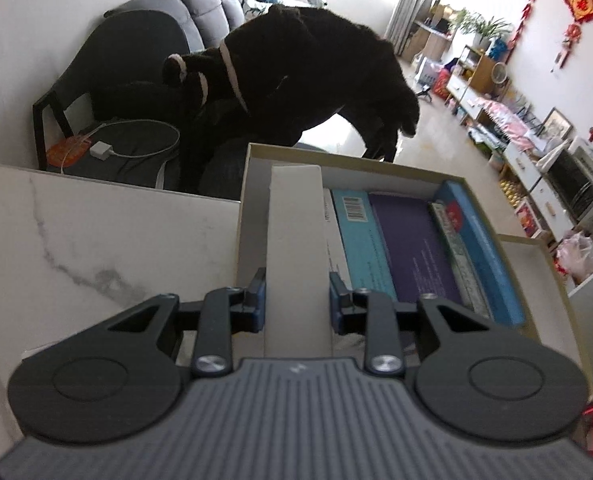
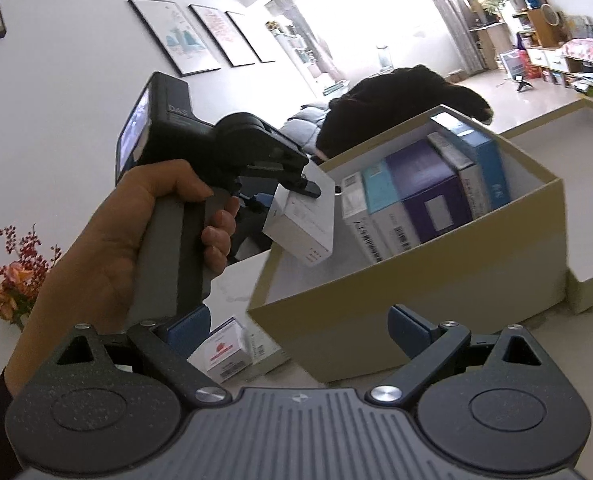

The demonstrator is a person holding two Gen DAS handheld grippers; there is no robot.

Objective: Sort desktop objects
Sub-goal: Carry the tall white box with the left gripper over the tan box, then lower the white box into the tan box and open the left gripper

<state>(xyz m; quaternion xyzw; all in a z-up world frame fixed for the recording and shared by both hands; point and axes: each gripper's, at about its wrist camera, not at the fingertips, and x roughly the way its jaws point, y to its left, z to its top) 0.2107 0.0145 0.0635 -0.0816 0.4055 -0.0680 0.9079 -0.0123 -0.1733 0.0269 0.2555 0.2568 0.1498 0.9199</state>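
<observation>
The left claw [image 1: 297,306] is clamped on a white box [image 1: 294,240] and holds it over the big cardboard box [image 2: 436,276] on the table [image 1: 96,248]. Inside, from the white box toward 3 o'clock, stand a teal box [image 1: 362,236], a purple box [image 1: 416,244] and a blue box [image 1: 480,248] — side by side. The right claw [image 2: 300,328] is wide apart, with nothing in it. Near its 9 o'clock finger, a small strawberry box [image 2: 226,350] lies on the table.

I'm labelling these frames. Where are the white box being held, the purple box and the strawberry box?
white box [image 2: 302,222], right wrist view, its lower face.
purple box [image 1: 416,248], left wrist view, its top face.
strawberry box [image 2: 226,350], right wrist view, its printed front.
</observation>
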